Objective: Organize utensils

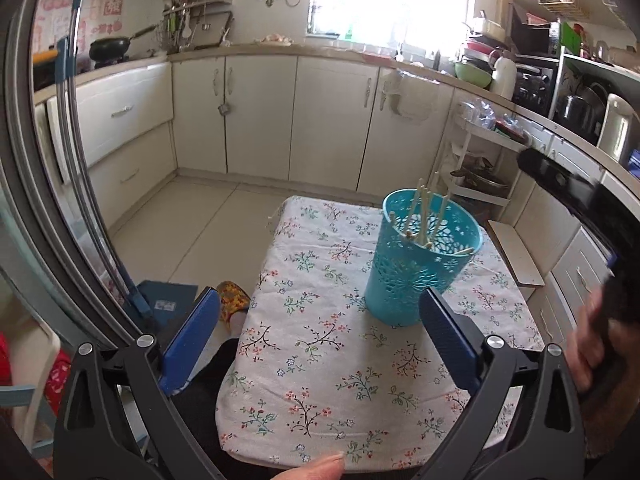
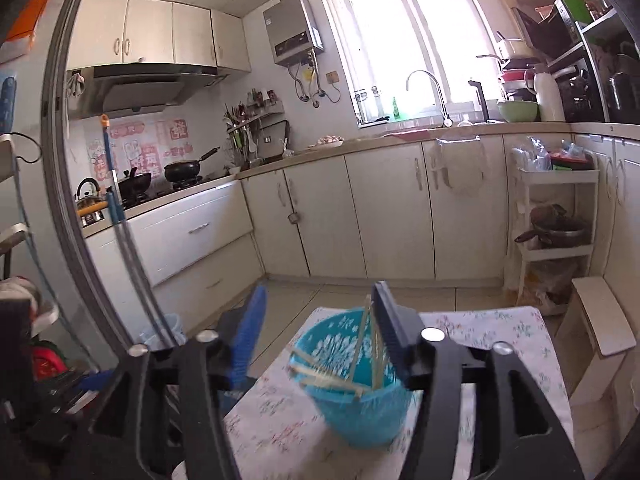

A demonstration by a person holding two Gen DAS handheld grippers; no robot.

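Note:
A turquoise perforated holder (image 1: 420,260) stands upright on a small table with a floral cloth (image 1: 320,360). Several pale wooden chopsticks (image 1: 424,212) stand inside it, leaning on the rim. My left gripper (image 1: 320,312) is open and empty, held low over the table's near side, the holder just past its right finger. In the right wrist view the holder (image 2: 352,396) sits below my right gripper (image 2: 320,312), which is open and empty, with the chopsticks (image 2: 360,340) reaching up by its right finger. The right gripper's dark body (image 1: 580,192) shows at right in the left wrist view.
White kitchen cabinets (image 1: 260,120) run along the back and sides. A white rack trolley (image 2: 556,232) and a wooden stool (image 2: 604,324) stand right of the table. A mop handle (image 2: 120,216) leans at the left by a door frame. A slipper (image 1: 234,296) lies on the floor.

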